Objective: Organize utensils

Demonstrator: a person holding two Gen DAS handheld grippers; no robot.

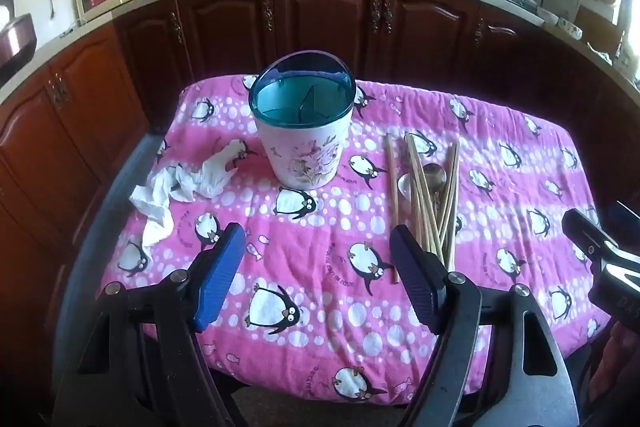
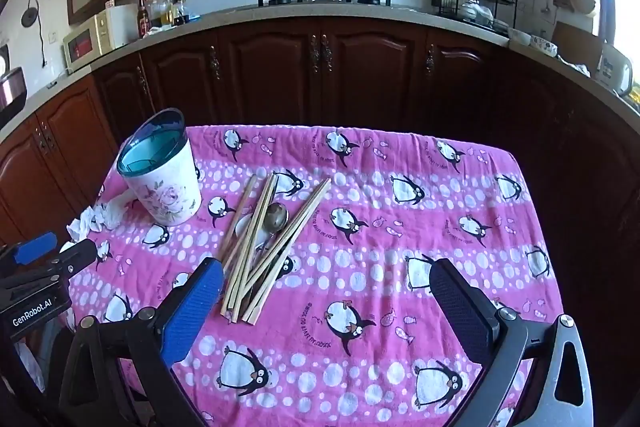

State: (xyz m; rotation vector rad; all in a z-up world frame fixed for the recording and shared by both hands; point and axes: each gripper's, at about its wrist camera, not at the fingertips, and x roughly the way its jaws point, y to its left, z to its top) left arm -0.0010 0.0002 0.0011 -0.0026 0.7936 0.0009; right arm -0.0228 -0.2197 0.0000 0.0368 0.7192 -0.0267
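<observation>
A loose heap of wooden chopsticks is seen lying crossed over two spoons, a brown one and a pale one, on the pink penguin-print cloth that covers the counter. Just to their left, apart from them, a floral utensil holder with a teal divided rim is stood upright; nothing can be made out inside it. Beyond the holder, a crumpled white tissue is left on the cloth.

The left tongs are held wide open above the near part of the cloth, with nothing between the pads, the right pad lying in front of the near ends of the chopsticks. The right tongs are likewise spread wide and empty, the blue left pad being just beside the chopstick ends.

No utensil is yet placed, so the task is judged to be at its opening step: the first pick. A descent onto the chopstick ends is called for next, with the tongs closed on a single stick or a small bundle, clear of the spoons beneath.
</observation>
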